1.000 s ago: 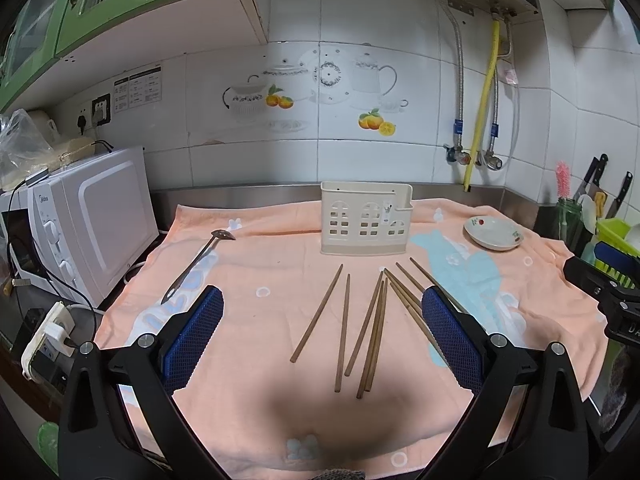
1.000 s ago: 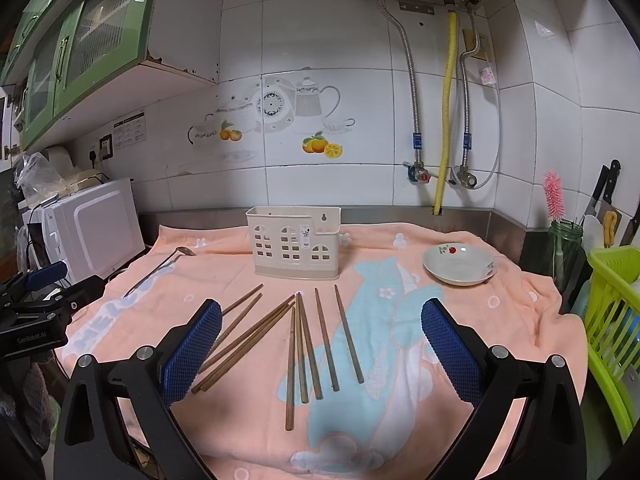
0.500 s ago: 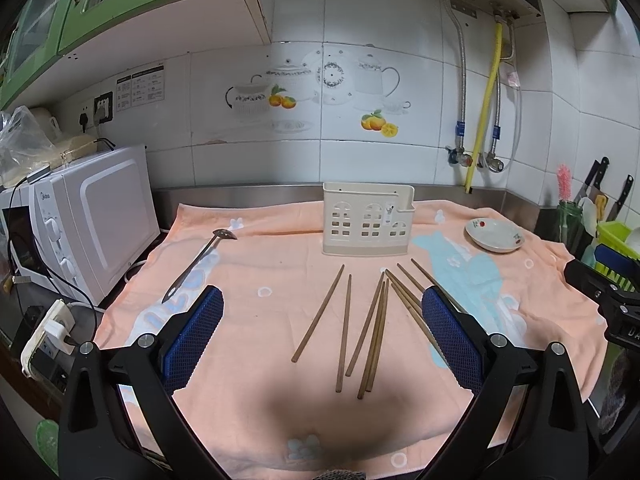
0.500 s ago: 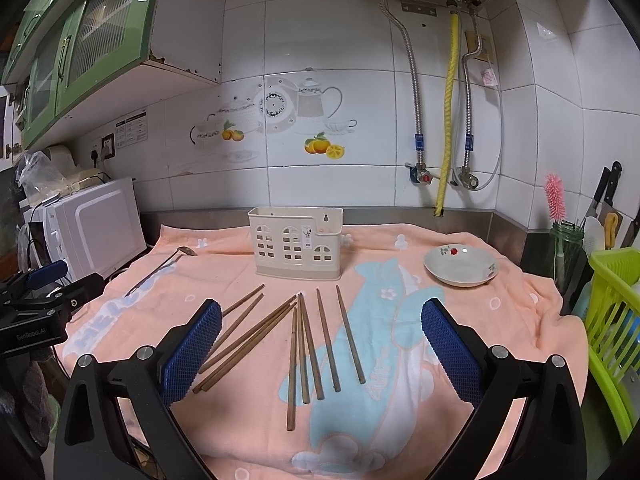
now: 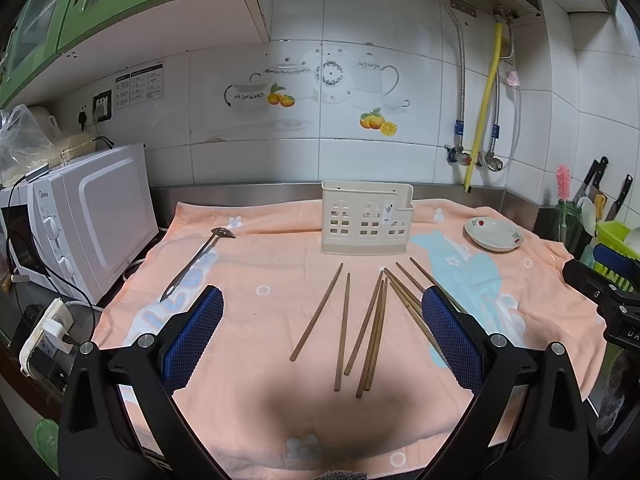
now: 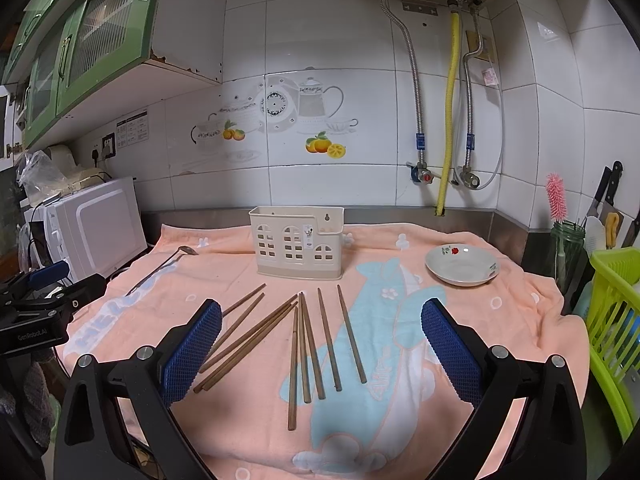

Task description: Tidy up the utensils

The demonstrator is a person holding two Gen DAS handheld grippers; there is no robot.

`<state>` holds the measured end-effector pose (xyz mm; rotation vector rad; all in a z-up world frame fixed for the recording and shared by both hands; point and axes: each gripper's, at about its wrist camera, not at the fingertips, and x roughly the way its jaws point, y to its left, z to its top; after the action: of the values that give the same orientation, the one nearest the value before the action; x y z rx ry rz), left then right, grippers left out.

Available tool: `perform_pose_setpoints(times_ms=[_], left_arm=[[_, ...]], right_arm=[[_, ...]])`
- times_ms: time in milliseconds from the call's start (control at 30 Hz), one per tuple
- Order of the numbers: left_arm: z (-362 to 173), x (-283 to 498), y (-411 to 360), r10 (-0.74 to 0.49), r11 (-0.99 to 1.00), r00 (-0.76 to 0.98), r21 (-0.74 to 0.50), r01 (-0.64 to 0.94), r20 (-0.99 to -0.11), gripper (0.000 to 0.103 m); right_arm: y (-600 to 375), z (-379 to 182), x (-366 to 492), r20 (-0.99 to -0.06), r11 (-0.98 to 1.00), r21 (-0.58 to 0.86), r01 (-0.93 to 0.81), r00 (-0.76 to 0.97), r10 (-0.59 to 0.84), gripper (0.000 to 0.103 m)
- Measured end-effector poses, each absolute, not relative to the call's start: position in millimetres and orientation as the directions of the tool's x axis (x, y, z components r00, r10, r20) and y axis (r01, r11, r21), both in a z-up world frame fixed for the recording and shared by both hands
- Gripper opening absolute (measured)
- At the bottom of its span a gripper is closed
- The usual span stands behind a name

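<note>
the left gripper (image 5: 322, 330) has its fingers (image 5: 192, 336) wide open and holds nothing; the right gripper (image 6: 322, 334) is the same. nine wooden chopsticks (image 6: 304, 344) lie loose on the peach towel (image 6: 460, 312), in front of one cream utensil holder (image 6: 296, 242). one ladle (image 5: 196, 260) lies left, one small dish (image 6: 462, 266) right.

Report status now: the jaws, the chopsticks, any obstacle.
Left gripper and right gripper open, empty. Chopsticks loose on towel, holder empty. Nothing blocking.
</note>
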<state>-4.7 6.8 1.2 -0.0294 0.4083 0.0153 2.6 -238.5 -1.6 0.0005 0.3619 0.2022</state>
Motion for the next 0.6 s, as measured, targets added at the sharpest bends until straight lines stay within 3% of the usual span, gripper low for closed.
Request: perform_pose_setpoints(times_ms=[600], left_arm=[[-4.1, 0.7, 6.2, 0.004, 0.999, 0.91, -0.037, -0.022, -0.415, 0.098]], right_arm=[[-235.2, -7.8, 6.9, -0.363, 0.979, 0.035, -0.201, 0.91, 0.2, 0.097]])
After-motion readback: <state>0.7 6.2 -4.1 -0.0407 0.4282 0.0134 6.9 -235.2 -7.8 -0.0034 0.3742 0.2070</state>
